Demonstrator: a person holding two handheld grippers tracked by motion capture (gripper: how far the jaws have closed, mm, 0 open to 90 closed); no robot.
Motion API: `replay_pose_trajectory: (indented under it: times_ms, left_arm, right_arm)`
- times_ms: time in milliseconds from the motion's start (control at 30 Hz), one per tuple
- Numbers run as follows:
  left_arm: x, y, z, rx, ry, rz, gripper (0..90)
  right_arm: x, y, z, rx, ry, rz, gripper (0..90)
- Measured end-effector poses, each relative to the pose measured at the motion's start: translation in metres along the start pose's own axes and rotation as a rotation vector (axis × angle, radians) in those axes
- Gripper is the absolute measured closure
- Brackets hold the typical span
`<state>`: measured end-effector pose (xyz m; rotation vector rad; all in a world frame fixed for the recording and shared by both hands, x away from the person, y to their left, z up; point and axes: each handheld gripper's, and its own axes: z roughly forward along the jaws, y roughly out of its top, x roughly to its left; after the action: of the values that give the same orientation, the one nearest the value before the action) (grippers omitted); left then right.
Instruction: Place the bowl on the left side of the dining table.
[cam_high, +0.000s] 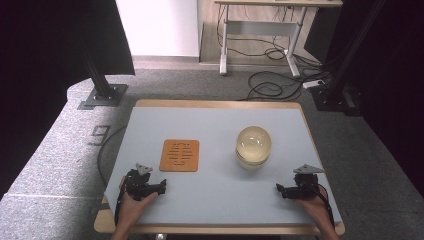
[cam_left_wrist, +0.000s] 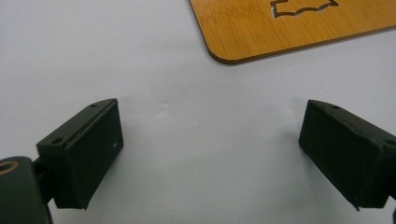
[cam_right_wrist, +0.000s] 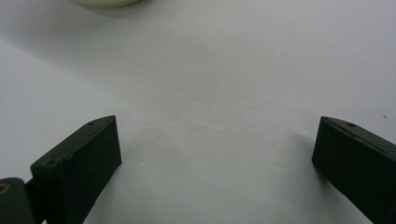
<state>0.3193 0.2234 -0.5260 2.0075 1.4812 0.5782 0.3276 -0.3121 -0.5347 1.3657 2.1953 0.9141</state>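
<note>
A pale blue-grey table (cam_high: 220, 125) with a wooden edge stood on grey carpet, flanked by black stands, with a desk frame and loose cables beyond it. On the right half of the tabletop sat a translucent, cream-coloured bowl (cam_high: 254, 146), apparently turned upside down so that it formed a dome; its lower edge also showed at the top of the right gripper view (cam_right_wrist: 106, 2). Left of it and well apart lay a flat, square bamboo mat (cam_high: 180, 155) with rounded corners and a cut-out pattern, one corner of it seen close in the left gripper view (cam_left_wrist: 280, 28).

A person's hands came in from the near edge, each holding a black tool low over the table. The left gripper (cam_high: 161, 187) rested just in front of the mat, near it but not touching; its jaws stood wide apart with bare table between them (cam_left_wrist: 210, 140). The right gripper (cam_high: 280, 188) sat near the table's right front corner, pointed inward, well short of the bowl; its jaws too were spread wide and held nothing (cam_right_wrist: 217, 154).
</note>
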Motion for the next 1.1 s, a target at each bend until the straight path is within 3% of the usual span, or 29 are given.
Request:
replay_pose_trajectory:
  times_ms: [567,1100]
  left_arm:
    - [0.0006,0.0018,0.0009,0.011,-0.004,0.003,5.4]
    - [0.0020,0.0043,0.0025,0.020,-0.016,0.017,4.5]
  right_arm:
    - [0.0063,-0.0052,-0.0053,-0.009,-0.034,0.017,2.9]
    - [0.0064,-0.0041,-0.0044,-0.016,-0.031,0.006,4.4]
